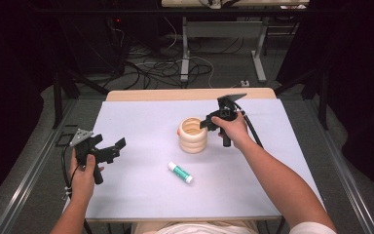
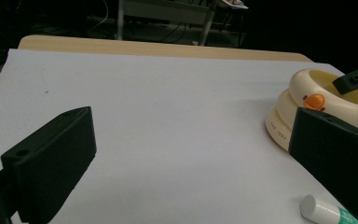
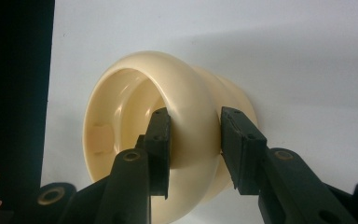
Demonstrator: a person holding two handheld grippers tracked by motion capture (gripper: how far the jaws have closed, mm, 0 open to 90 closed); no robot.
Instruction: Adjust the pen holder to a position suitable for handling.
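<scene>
A cream ribbed cup [image 1: 193, 135] with a small orange mark stands upright near the middle of the white table [image 1: 141, 195]. My right gripper [image 1: 205, 124] straddles its near-right rim, shut on the wall. In the right gripper view one jaw is inside the cup [image 3: 186, 93] and the other outside, at the gripper [image 3: 196, 116]. My left gripper [image 1: 117, 147] hovers at the table's left, open with nothing between its jaws. From the left gripper [image 2: 191, 116] the cup [image 2: 324, 105] lies ahead to the right. A white glue stick [image 1: 180, 172] with a green label lies in front of the cup.
A strip of wooden tabletop [image 1: 175, 94] shows at the white board's far edge. Beyond it are cables and table legs on the floor [image 1: 175, 63]. The glue stick's white cap [image 2: 324, 212] lies by the left gripper's right jaw.
</scene>
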